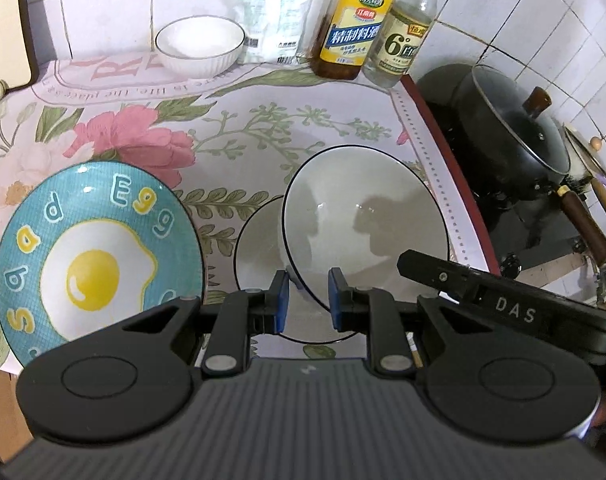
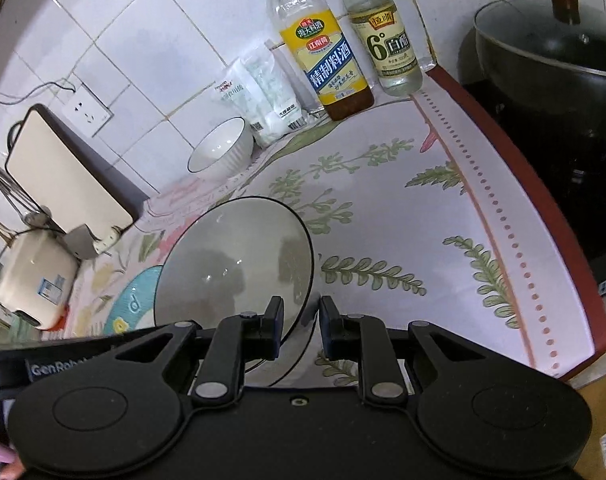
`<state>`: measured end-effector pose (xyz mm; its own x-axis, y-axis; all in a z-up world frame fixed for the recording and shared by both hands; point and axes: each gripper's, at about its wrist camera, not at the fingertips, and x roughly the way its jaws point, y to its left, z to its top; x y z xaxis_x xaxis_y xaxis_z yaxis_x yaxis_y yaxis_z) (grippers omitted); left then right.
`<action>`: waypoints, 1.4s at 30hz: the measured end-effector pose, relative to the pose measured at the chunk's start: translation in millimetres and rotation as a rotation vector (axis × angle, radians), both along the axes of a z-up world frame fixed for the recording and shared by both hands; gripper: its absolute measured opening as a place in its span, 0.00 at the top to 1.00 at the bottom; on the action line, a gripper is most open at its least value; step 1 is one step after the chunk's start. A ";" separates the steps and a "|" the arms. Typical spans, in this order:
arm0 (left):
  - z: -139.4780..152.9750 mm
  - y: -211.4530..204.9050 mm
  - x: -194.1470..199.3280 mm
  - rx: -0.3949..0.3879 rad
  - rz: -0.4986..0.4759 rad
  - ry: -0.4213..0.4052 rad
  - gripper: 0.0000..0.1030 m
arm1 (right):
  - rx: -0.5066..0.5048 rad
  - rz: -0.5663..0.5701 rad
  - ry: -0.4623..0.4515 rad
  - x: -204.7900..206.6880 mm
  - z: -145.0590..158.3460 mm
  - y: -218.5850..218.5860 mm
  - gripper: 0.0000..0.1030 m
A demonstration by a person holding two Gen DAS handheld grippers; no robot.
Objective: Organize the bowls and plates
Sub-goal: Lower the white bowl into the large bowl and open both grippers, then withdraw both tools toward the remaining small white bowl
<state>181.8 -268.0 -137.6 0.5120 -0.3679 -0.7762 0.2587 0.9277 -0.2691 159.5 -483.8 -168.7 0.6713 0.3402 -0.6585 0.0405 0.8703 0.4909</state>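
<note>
Two grippers share one tilted white plate above a flowered counter

The left gripper (image 1: 307, 298) and right gripper (image 2: 301, 326) each pinch the near rim of the black-edged white plate (image 1: 363, 220), held tilted over a second white plate (image 1: 259, 240) lying flat beneath. Just left of the left gripper rests a blue plate with a fried-egg picture (image 1: 95, 256). Well ahead, by the tiled wall, stand a ribbed white bowl (image 1: 201, 46), a white packet (image 1: 271, 16), a yellow-labelled bottle (image 1: 353, 28) and a clear vinegar bottle (image 1: 407, 36). To the right sits a lidded black wok (image 1: 515, 132).
</note>
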 end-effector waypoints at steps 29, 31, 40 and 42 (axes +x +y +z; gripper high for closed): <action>-19.3 7.8 10.1 0.066 0.027 0.100 0.80 | -0.338 0.091 -0.062 2.8 -3.7 54.2 0.77; -18.9 9.2 10.6 0.057 0.029 0.107 0.80 | -0.311 0.086 -0.063 3.0 -4.0 49.8 0.77; -6.5 15.9 5.9 0.068 0.021 0.086 0.58 | -0.279 0.070 -0.135 -13.3 10.2 47.1 0.68; -3.3 18.7 5.0 0.068 0.015 0.089 0.57 | -0.281 0.059 -0.152 -17.8 17.5 47.6 0.64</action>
<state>186.8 -249.3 -140.9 0.4453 -0.3052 -0.8417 0.2222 0.9484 -0.2263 141.7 -436.2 -151.2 0.7539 0.2003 -0.6257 -0.0690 0.9713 0.2277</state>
